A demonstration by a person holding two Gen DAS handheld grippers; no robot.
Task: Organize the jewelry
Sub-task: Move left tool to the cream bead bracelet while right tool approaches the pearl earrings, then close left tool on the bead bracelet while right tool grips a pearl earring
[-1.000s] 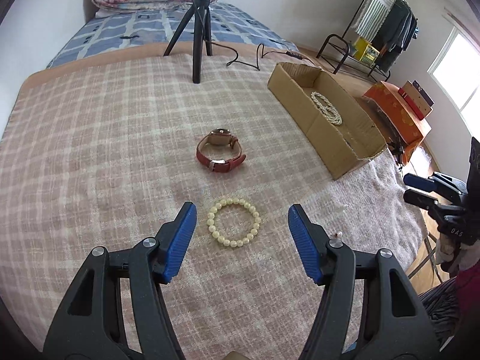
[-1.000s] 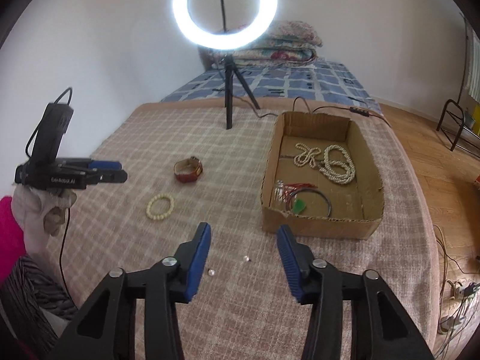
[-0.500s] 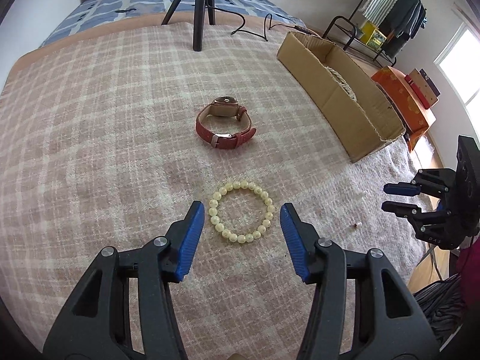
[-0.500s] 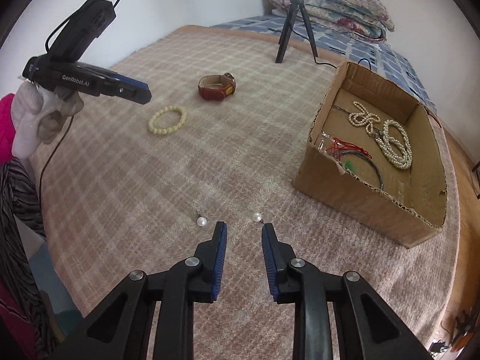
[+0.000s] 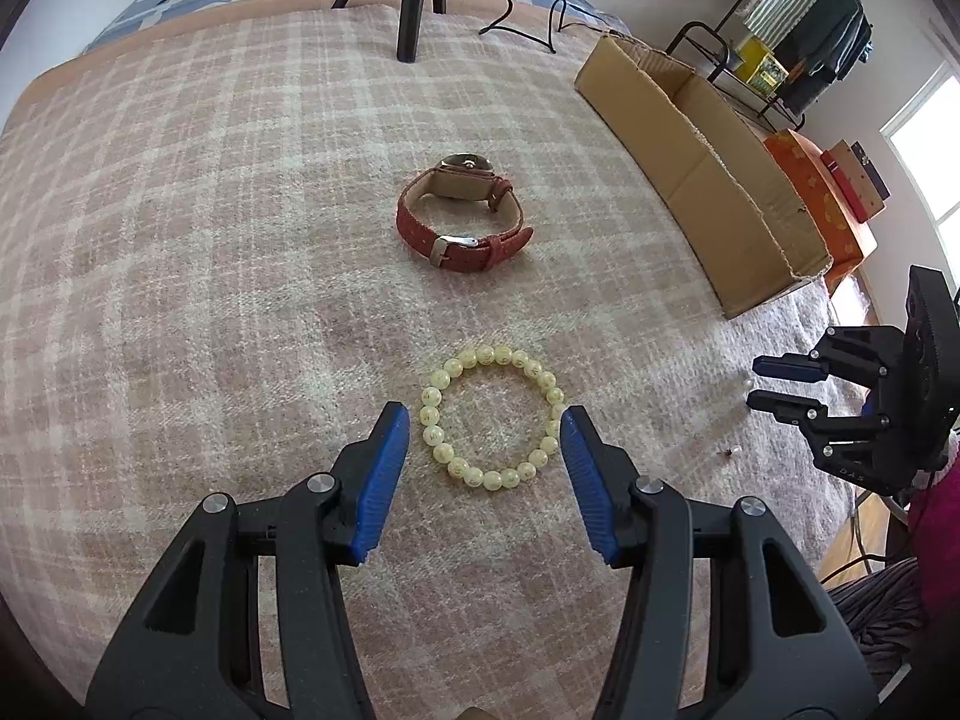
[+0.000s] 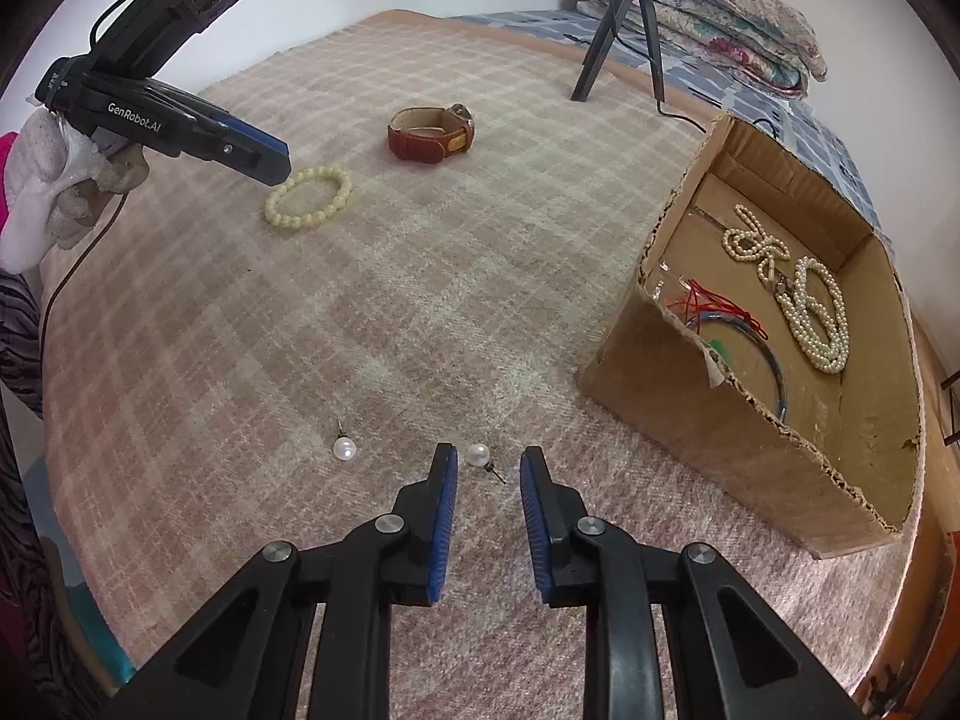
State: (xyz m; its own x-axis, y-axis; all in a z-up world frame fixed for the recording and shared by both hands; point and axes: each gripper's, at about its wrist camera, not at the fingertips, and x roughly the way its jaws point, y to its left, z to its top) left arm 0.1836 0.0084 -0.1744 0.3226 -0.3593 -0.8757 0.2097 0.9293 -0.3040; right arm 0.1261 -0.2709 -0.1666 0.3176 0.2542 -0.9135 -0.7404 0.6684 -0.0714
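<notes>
Lying between hand-held gripper (image 5: 486, 420) tips: bracelet (image 5: 492, 417)

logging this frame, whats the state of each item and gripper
left gripper: open, jaws either side of the bead bracelet
bead bracelet: flat on blanket
right gripper: open around a pearl earring
pearl earring: on blanket, ungripped
watch: strap buckled
cardboard box: open-topped, holding necklaces

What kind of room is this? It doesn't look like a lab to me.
Most likely a bedroom at home: a bed with folded quilts lies beyond the blanket-covered table, a clothes rack stands by the window, and a ring-light tripod suggests filming.
</notes>
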